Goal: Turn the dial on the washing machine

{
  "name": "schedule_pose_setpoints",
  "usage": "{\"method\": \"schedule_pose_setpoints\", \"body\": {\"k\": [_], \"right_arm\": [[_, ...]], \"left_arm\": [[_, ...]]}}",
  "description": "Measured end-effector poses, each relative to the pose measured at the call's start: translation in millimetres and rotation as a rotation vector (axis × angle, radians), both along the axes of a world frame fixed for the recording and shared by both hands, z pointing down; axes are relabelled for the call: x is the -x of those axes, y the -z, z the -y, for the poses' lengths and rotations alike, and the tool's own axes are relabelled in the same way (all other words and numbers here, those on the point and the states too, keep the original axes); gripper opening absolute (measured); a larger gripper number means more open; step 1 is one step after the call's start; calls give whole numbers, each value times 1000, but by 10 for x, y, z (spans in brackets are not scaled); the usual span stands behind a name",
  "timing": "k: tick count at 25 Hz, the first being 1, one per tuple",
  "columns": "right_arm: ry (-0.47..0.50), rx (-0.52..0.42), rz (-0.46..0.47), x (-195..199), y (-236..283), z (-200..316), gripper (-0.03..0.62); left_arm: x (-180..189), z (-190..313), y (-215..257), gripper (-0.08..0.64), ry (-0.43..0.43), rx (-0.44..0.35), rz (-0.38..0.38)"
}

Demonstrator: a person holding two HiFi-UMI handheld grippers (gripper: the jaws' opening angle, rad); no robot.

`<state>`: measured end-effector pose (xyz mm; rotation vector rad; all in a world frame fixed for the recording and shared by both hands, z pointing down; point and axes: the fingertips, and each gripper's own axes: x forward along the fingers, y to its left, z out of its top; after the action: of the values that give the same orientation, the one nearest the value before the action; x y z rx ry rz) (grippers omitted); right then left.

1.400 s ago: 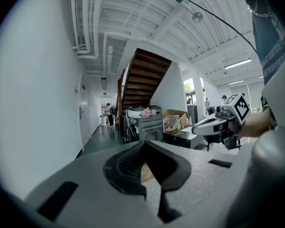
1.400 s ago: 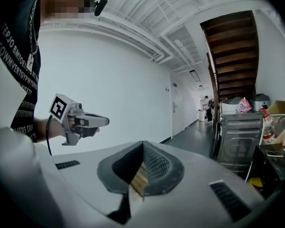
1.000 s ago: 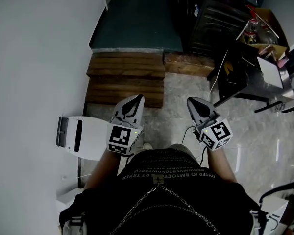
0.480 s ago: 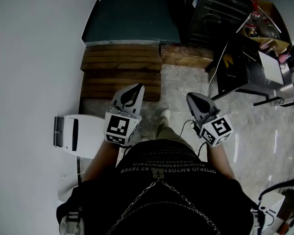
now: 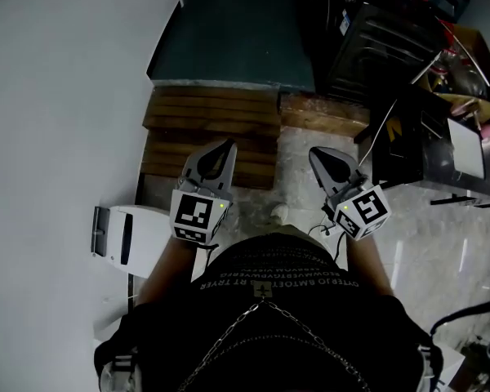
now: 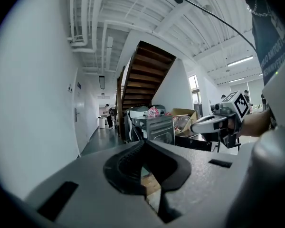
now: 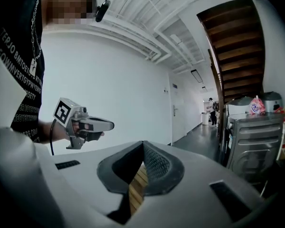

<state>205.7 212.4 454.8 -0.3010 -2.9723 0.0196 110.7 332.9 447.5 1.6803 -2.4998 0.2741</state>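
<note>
In the last second the person has walked a pace forward. A pale shoe (image 5: 279, 213) that reached out in front half a second ago now lies tucked back under the body. The left gripper (image 5: 222, 152) overlaps the planks of the wooden pallet (image 5: 212, 121) at 12 o'clock, where a second ago its tip was only at the pallet's near edge. The right gripper (image 5: 322, 160) has kept level beside it. Each gripper has its jaws pressed together on nothing, and neither has changed its pose.

I judge this to be the approach, with no turning begun. The washing machine is probably among the appliances at 1 to 2 o'clock, past the pallet and below the wooden staircase (image 6: 142, 75). I cannot pick it out there, and no dial shows.

The black shirt (image 5: 278, 300) carries white lettering, upside down from above, with one line ending roughly "VERTGYPWERS". At 9 o'clock a white box-shaped unit (image 5: 126, 235) bears no legible mark. The pink-and-white packet (image 6: 153, 111) on top of the appliances has print too small to read.
</note>
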Motion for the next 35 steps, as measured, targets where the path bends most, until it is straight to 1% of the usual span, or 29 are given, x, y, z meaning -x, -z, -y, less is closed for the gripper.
{"method": "schedule_pose_setpoints", "body": {"k": [4, 6, 9, 12, 15, 20, 23, 26, 29, 31, 35], "right_arm": [[-19, 11, -35, 261, -205, 485, -3], [-34, 41, -44, 365, -351, 759, -3], [-40, 89, -16, 484, -371, 1103, -3], [-24, 72, -31, 686, -339, 1398, -3], [3, 57, -45, 813, -297, 1702, -3], [34, 72, -67, 952, -362, 2102, -3], [35, 107, -84, 1023, -434, 2212, -3], [60, 155, -85, 1024, -444, 2151, -3], [98, 170, -105, 958, -513, 2033, -3], [118, 176, -127, 915, -594, 1964, -3], [104, 210, -149, 951, -716, 1943, -3]], "left_arm": [[325, 508, -57, 8, -12, -16, 2], [453, 772, -156, 8, -9, 6, 0], [593, 1050, -254, 8, 7, 30, -25], [840, 1269, -290, 8, 42, 41, -53], [1000, 1598, -171, 8, 67, 9, -61], [1018, 2089, 94, 8, 57, -37, -7], [953, 2165, 32, 8, 54, 1, -16], [947, 2089, -64, 8, 84, 35, -38], [1000, 2049, -82, 8, 127, 26, -69], [989, 2060, -74, 8, 129, 17, -82], [1045, 2050, -47, 8, 128, 30, -43]]}}
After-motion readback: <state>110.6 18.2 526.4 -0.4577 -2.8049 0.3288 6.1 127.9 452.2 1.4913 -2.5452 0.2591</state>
